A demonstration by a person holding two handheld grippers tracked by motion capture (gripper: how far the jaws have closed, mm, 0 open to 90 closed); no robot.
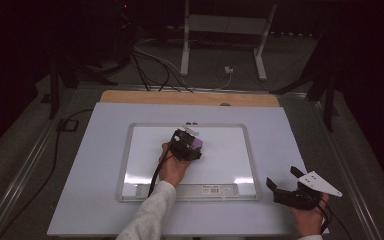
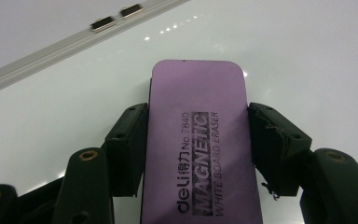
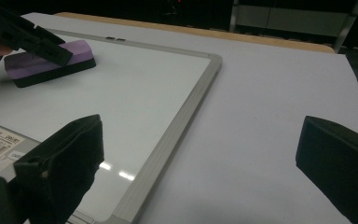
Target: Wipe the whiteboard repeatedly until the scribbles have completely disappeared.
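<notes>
Clamped by its long sides in the left gripper [image 2: 196,140], the purple eraser [image 2: 198,140] (light, rigid shell, soft felt underneath) rests on the whiteboard [image 1: 230,150], while the right gripper [image 3: 200,168] gapes empty beside it.

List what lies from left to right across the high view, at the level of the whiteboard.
Table → whiteboard → left tool, shut on the purple eraser → right tool, jaws open, off the board's right edge.
</notes>
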